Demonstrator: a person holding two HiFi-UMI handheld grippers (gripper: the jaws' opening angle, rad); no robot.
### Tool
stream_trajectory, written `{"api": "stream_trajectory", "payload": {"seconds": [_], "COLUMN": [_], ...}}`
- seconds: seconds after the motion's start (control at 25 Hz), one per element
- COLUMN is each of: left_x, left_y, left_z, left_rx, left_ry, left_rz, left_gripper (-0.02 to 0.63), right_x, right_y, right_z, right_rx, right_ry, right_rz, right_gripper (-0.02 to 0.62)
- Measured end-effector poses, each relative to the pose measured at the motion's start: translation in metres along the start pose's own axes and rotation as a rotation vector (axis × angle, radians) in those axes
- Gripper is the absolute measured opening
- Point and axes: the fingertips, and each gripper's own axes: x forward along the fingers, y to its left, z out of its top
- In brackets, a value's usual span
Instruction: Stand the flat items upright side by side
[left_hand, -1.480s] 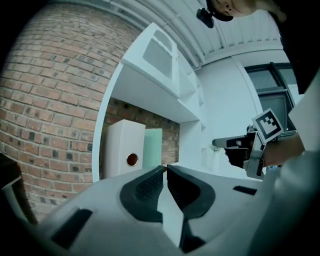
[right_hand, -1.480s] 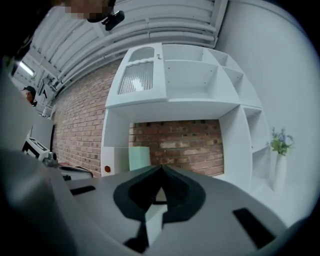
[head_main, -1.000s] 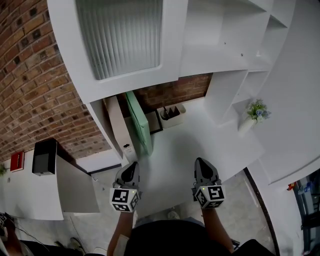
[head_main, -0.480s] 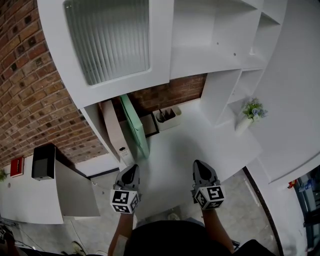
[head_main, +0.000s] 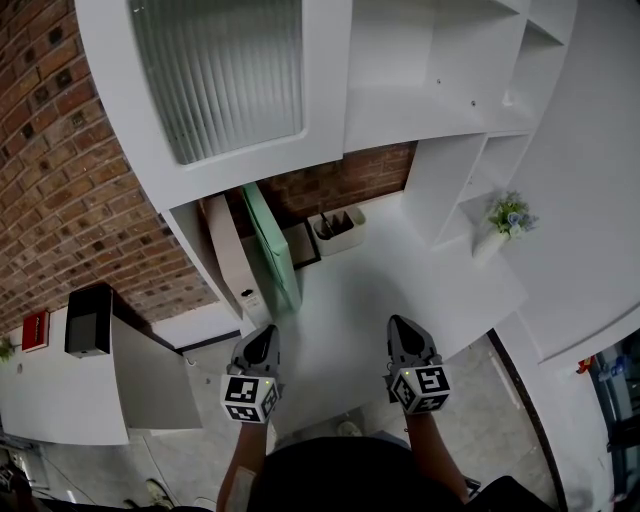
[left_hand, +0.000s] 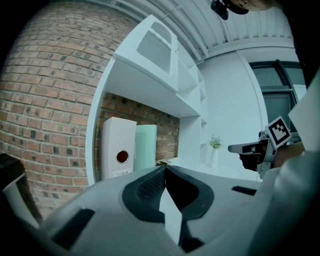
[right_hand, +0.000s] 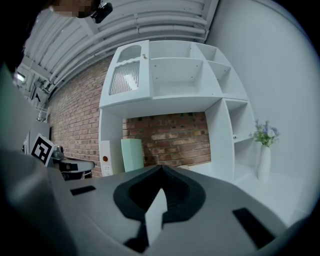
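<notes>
At the back left corner of the worktop (head_main: 420, 280), upright and side by side: white binder (head_main: 232, 262) and mint folder (head_main: 270, 245). Over the front edge, well apart from both: left gripper (head_main: 260, 335) and right gripper (head_main: 403, 328), each pinched fully together on nothing. Plainest in the left gripper view, a mere dark dot from the head view: red round spot (left_hand: 122, 157) on the binder spine. Unchanged from a second ago, bar a slight camera shift.

Your shelf unit (head_main: 400, 110) looks like smooth, satin white board, and its door panel (head_main: 220, 70) is ribbed and translucent. Behind it, the brick wall (head_main: 60, 150) is rough and matt. The white binder (head_main: 232, 262) and mint folder (head_main: 270, 245) look smooth and faintly sheened, the vase (right_hand: 263, 162) matt white.
</notes>
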Motion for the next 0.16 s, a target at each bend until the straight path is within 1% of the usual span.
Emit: {"api": "stream_trajectory", "payload": {"seconds": [0.16], "left_x": [-0.0016], "left_y": [0.0002], "left_z": [0.0001], "left_rx": [-0.002], "left_ry": [0.001], "left_rz": [-0.001], "left_gripper": [0.009], "right_x": [-0.0011], "right_y": [0.0004], "right_z": [-0.0002], "right_rx": [0.010], "right_ry": [-0.009], "right_rz": [0.001], "right_gripper": [-0.003]}}
